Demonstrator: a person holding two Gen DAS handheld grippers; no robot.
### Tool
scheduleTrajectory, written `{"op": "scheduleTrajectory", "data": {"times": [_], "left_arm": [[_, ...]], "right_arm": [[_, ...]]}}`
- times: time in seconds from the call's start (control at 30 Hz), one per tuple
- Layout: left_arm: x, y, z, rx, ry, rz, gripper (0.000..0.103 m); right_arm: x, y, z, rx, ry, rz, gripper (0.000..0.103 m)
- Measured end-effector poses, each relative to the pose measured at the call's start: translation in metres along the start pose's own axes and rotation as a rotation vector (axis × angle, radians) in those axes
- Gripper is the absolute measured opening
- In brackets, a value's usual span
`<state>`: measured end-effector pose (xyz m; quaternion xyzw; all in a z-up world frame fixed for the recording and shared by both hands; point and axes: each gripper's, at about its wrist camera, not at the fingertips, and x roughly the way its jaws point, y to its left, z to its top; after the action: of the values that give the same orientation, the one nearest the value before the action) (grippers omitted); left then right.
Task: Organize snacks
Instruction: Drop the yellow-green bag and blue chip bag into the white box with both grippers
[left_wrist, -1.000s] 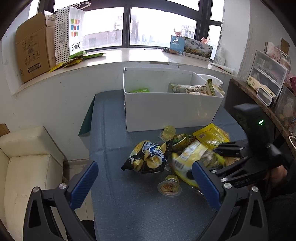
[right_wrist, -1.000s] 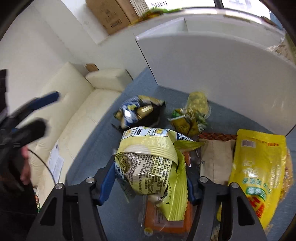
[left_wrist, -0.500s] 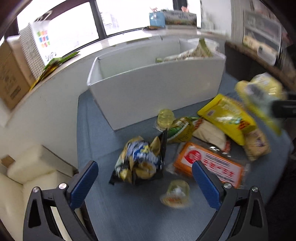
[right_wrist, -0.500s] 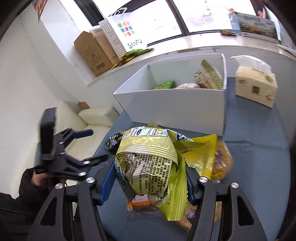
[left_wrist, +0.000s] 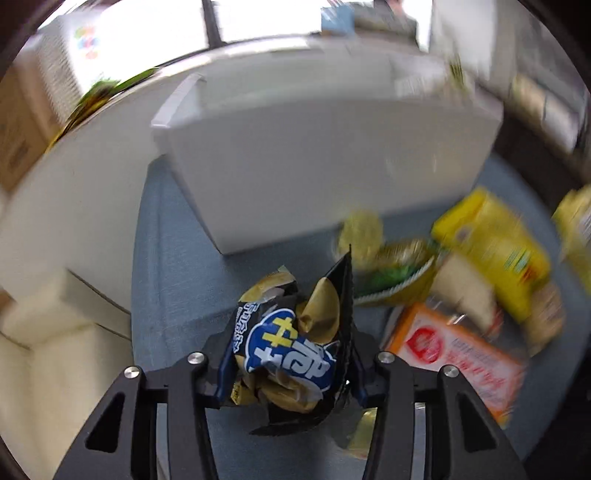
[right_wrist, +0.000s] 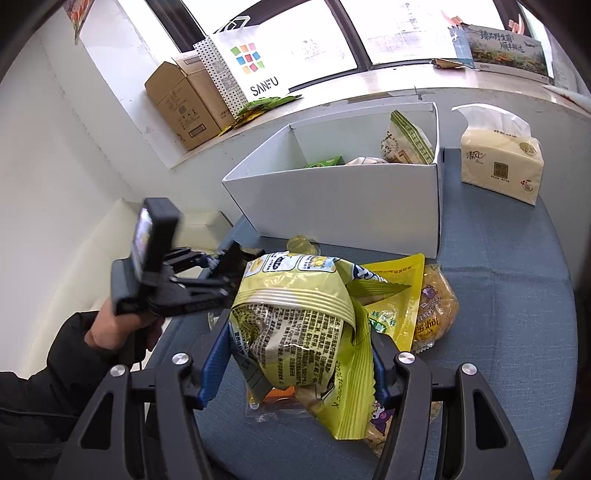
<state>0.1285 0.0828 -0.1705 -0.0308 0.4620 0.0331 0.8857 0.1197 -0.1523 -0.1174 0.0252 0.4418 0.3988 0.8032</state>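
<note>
Left tongs (left_wrist: 291, 373): they were wide and empty above the pile a second ago; now the jaws are closing, with the crumpled black chip bag with blue and gold print (left_wrist: 291, 354) between the blue pads (left_wrist: 226, 369). The pads seem to press its sides already.
Black chip bag: at 6 o'clock in the left view, on the blue cloth-covered bench (left_wrist: 177, 280) or just above it; I cannot tell which. It was lying free in the pile before.
White cardboard box (left_wrist: 314, 173): at 12 o'clock from the black bag, open on top, some packets already inside.
Loose snacks: an orange flat packet (left_wrist: 454, 354) at 3 o'clock and a yellow pouch (left_wrist: 495, 254) at 2 o'clock lie on the bench, along with other blurred pieces.
Right tongs (right_wrist: 295, 362): half closed on a pale green and white puffed snack bag (right_wrist: 303, 325). The grip is the same as before, but the bag is now lifted off the pile, and the box (right_wrist: 332, 199) shows at 12 o'clock.
Meaning for the task: both hands now carry one snack each, so two drops into the box are probably next. Several packets remain; the sorting looks about half done.
</note>
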Motion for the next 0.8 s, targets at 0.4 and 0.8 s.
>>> {"op": "scheduleTrajectory", "data": {"times": [0.4, 0.8], "left_arm": [[-0.118, 0.047, 0.026, -0.240, -0.338, -0.309, 0.051], [-0.058, 0.039, 0.169, -0.176, -0.358, -0.249, 0.051]], "right_arm": [[-0.015, 0.008, 0.031, -0.018, -0.125, -0.038, 0.067], [0.039, -0.005, 0.173, 0.000, -0.226, -0.171, 0.067]]}}
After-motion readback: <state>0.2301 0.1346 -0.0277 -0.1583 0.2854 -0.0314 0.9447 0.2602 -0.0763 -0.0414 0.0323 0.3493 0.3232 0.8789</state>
